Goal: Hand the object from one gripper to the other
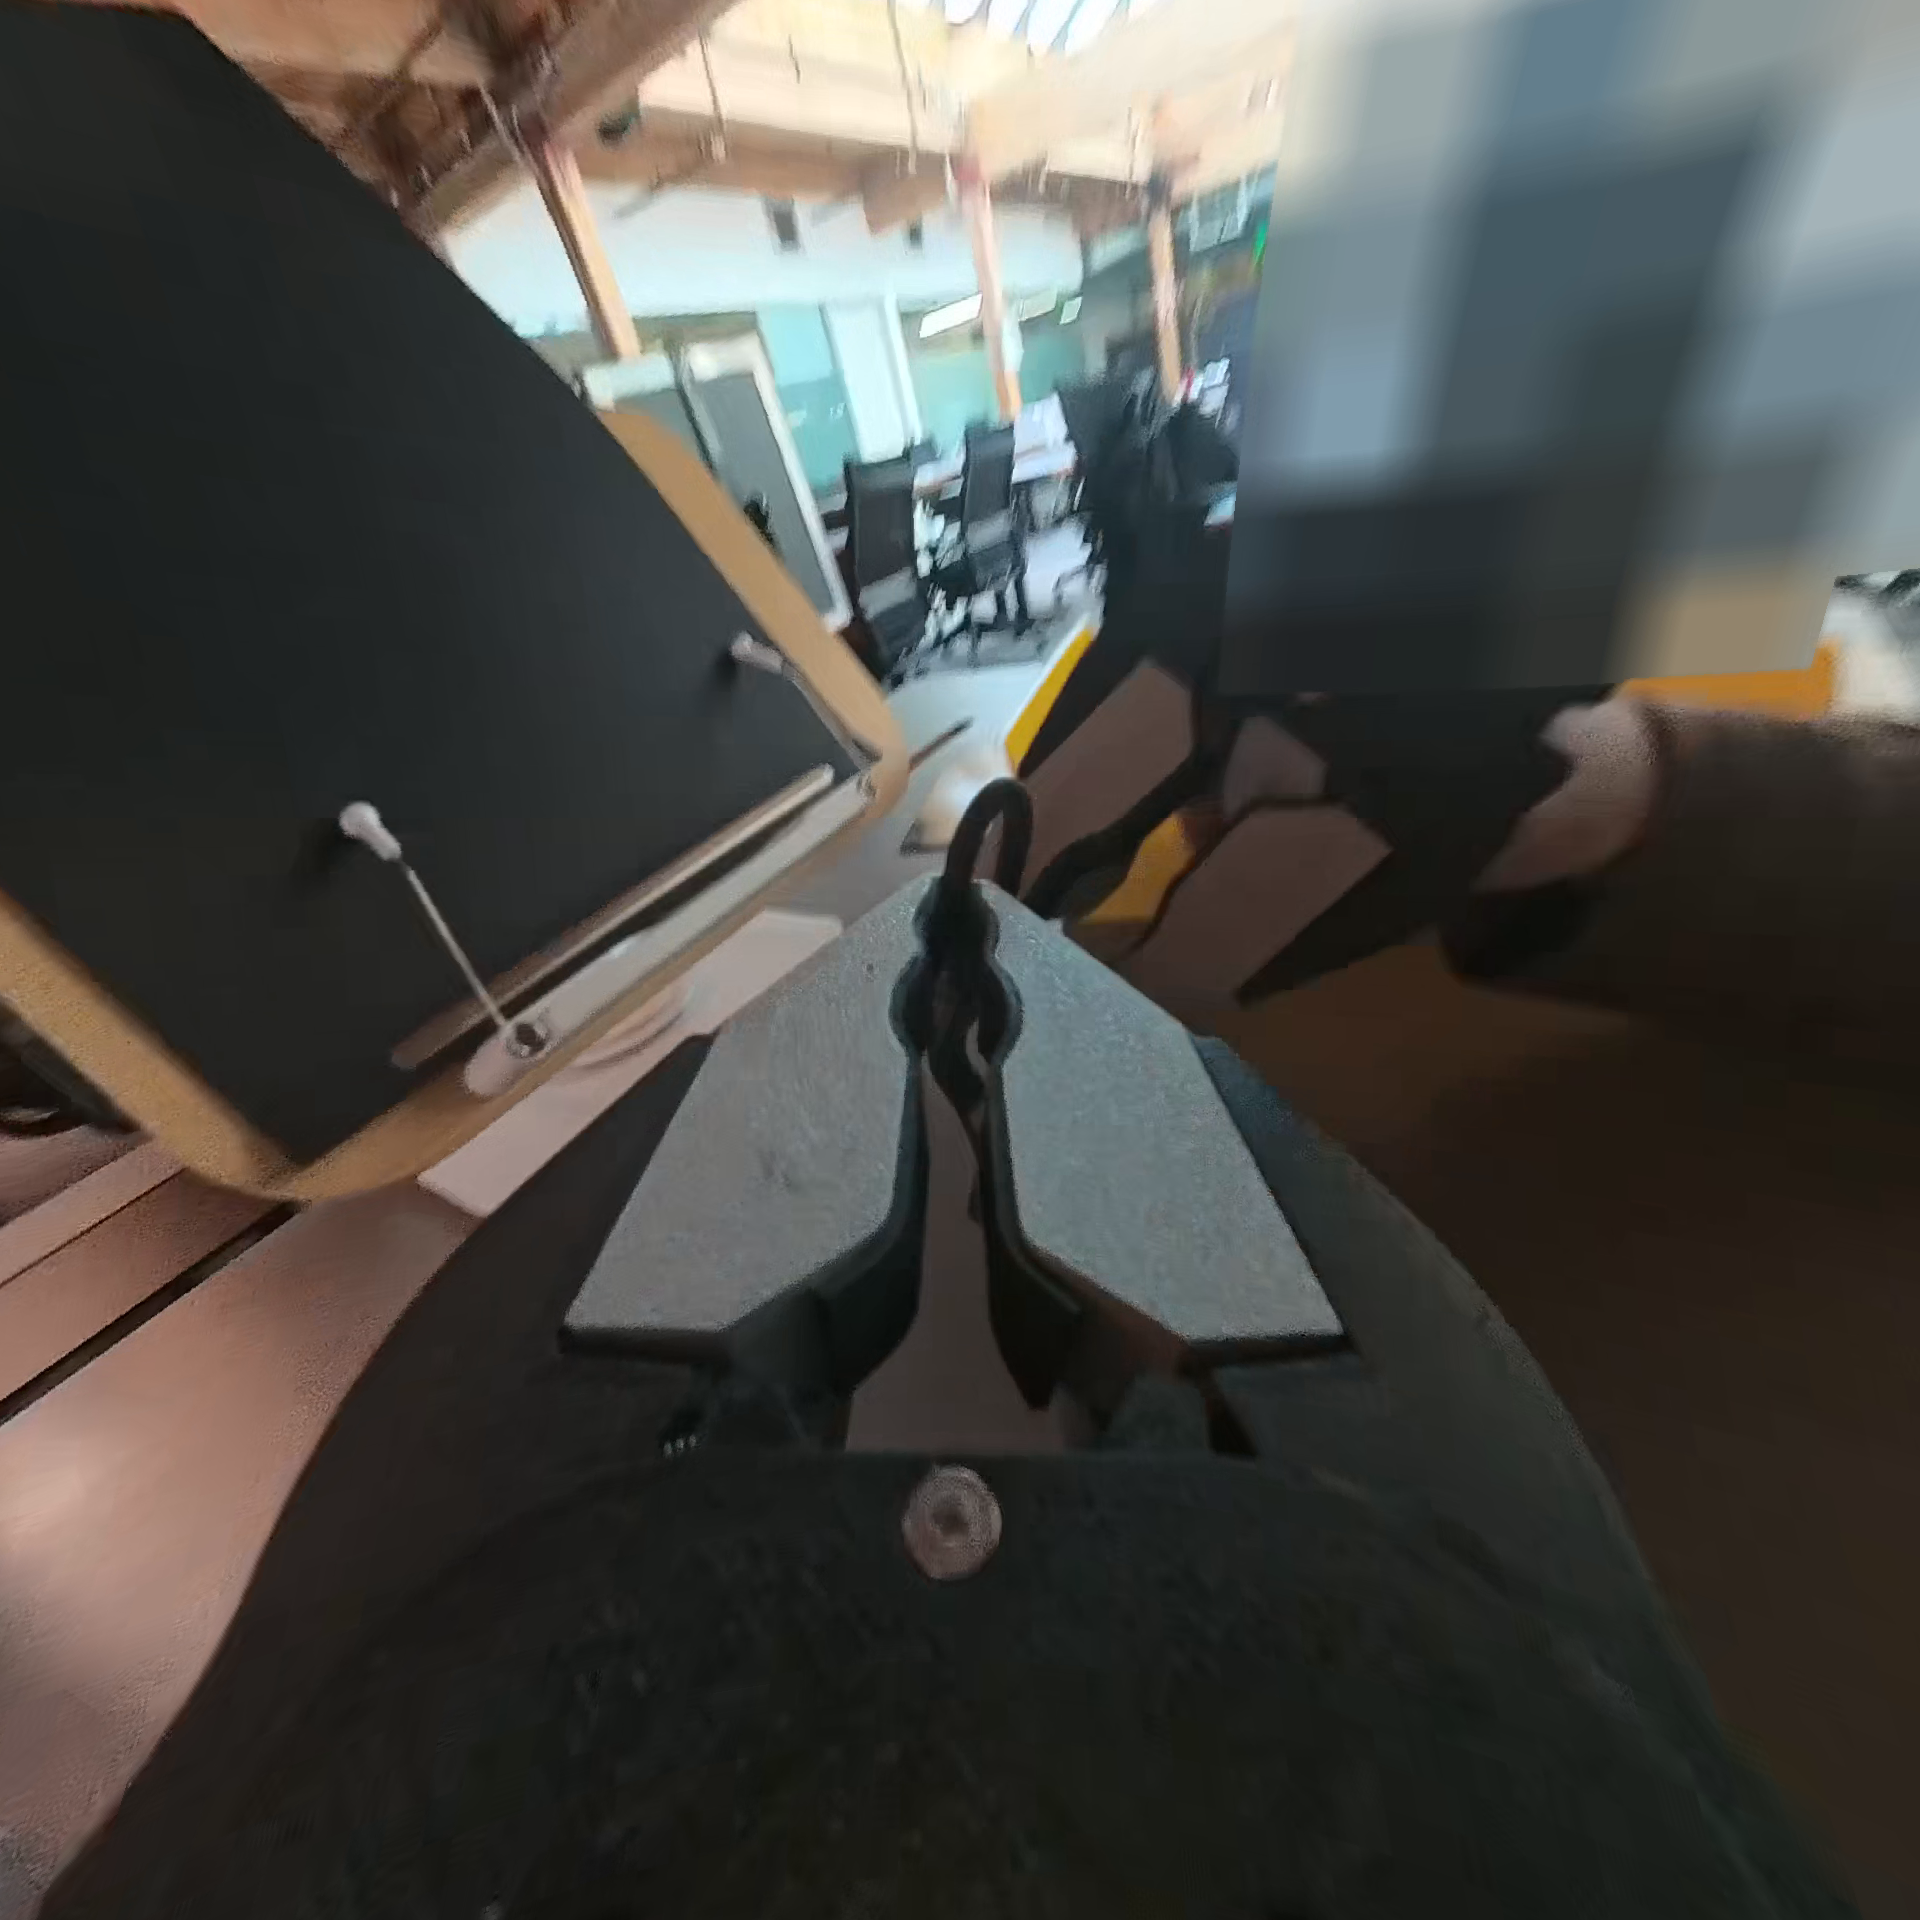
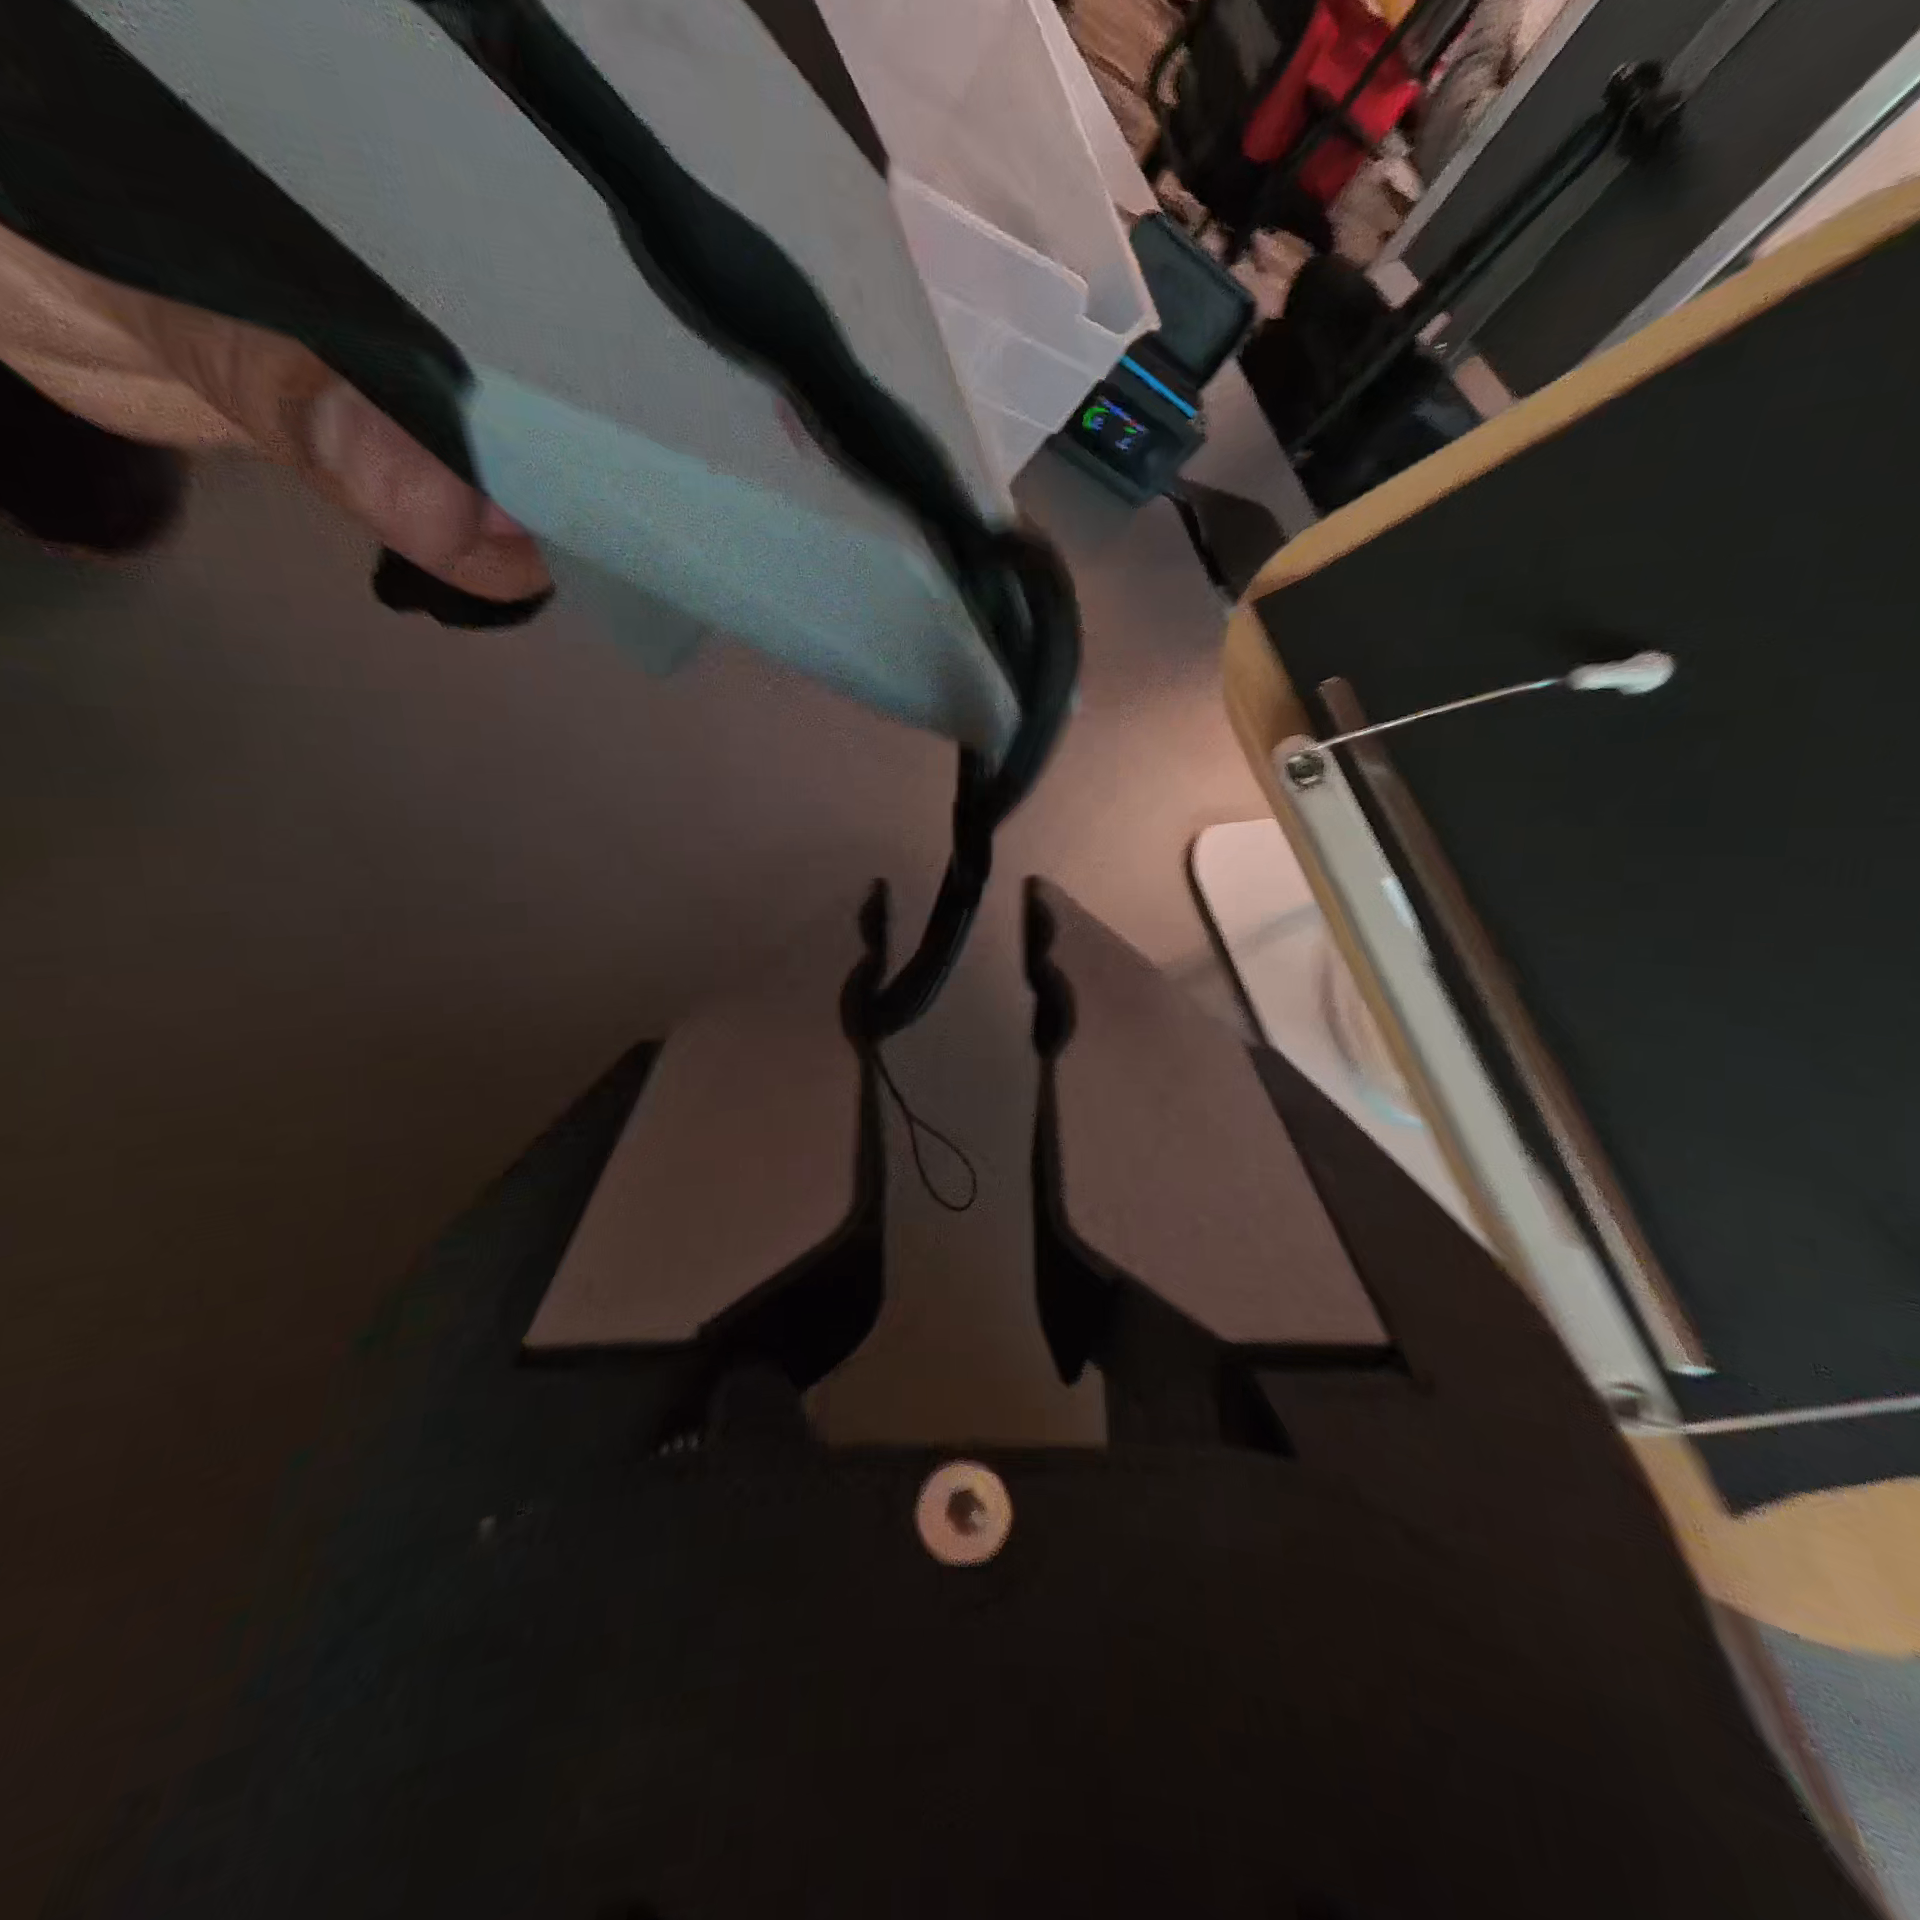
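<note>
In the left wrist view, a tilted black board with a wooden rim (image 1: 312, 623) is seen left of the left gripper (image 1: 961, 935), and the right gripper (image 1: 1195, 831) lies beyond. A black cord (image 1: 987, 831) is clamped between the closed left jaws, its loop protruding past the tips.

In the right wrist view, the same board (image 2: 1610, 727) stands right of the right gripper (image 2: 951, 935). Its jaws are spread apart, and the cord (image 2: 956, 894) hangs between them from the left gripper (image 2: 1013, 623), held by a hand (image 2: 208, 384).
</note>
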